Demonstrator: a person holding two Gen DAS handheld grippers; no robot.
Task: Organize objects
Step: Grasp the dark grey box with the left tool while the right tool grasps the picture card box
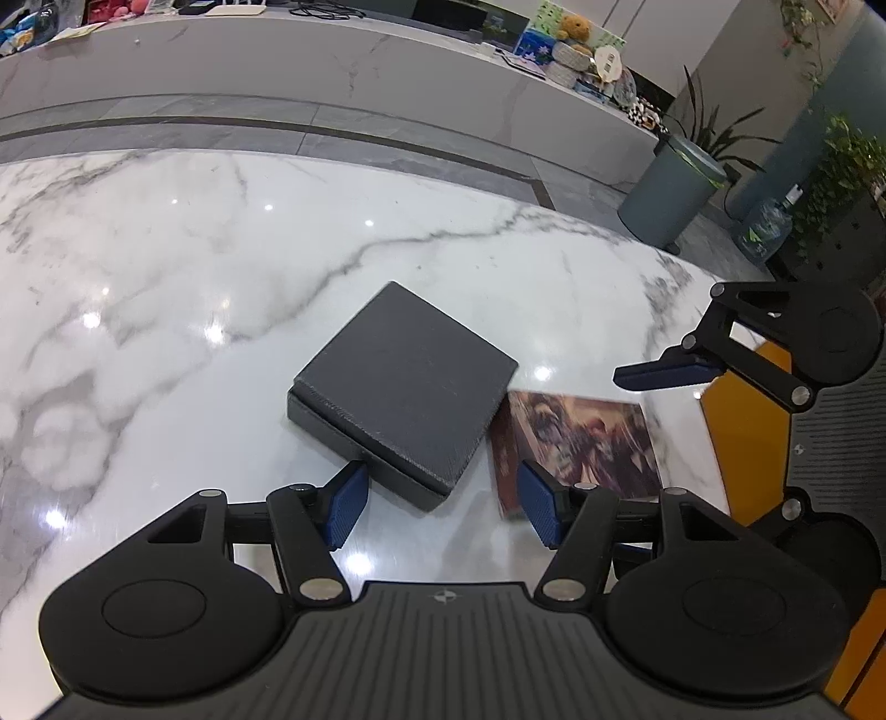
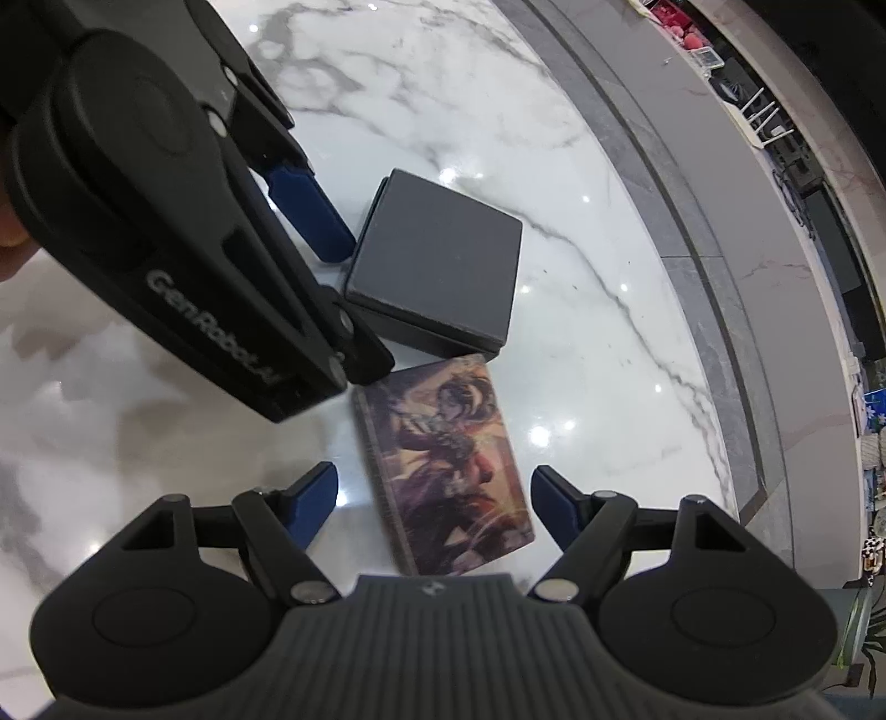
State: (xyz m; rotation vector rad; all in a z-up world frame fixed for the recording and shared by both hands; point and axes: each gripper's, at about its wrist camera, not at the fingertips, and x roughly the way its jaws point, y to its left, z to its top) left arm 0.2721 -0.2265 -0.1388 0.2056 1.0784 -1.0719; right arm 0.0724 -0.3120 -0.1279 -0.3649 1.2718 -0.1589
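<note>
The left gripper (image 1: pixel 443 507) is hovering, jaws apart, at the flat dark-grey square box (image 1: pixel 407 385); the right gripper (image 2: pixel 434 507) (likewise parted, gripping nothing) is straddling the illustrated rectangular card (image 2: pixel 451 471) on the white marble table (image 1: pixel 166 266).

This looks like an office reception or lobby. A long curved counter (image 1: pixel 387 72) of pale marble faces the white marble bench (image 1: pixel 166 266), with a grey tiled floor (image 1: pixel 221 127) between them. On the counter stand a teddy bear (image 1: pixel 576 27), small pictures and other ornaments, as at a front desk. Beyond its end are a grey bin (image 1: pixel 670 188), a large water bottle (image 1: pixel 767 230) and leafy potted plants (image 1: pixel 847 166) against plain wall panels.
</note>
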